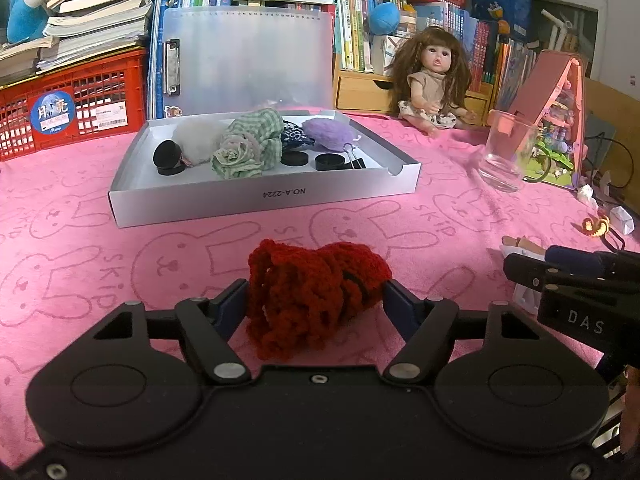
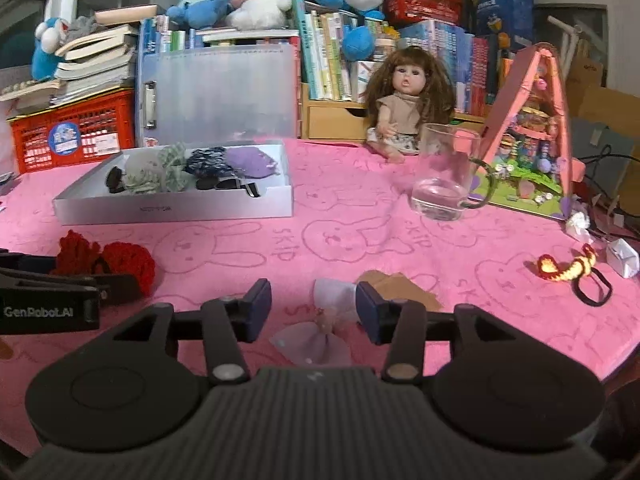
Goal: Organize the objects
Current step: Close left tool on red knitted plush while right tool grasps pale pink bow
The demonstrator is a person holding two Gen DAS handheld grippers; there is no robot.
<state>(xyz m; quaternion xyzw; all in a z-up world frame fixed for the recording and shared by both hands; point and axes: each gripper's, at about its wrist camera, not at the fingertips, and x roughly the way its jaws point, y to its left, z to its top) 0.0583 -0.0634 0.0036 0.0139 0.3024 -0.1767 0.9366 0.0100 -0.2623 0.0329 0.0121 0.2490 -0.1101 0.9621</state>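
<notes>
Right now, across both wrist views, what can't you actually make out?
- Left tongs on the red knitted piece: its bulk covers the pads, so contact is unclear.
- Tray: the near wall and the green checked cloth hide part of the contents.
- Tray label: too blurred to read in the right view.
- Lilac bow under the right tongs: partly behind the gripper body.

A fuzzy red crocheted scrunchie (image 1: 316, 292) lies crumpled on the pink cloth, in front of the open grey box (image 1: 264, 196) of scrunchies.
</notes>
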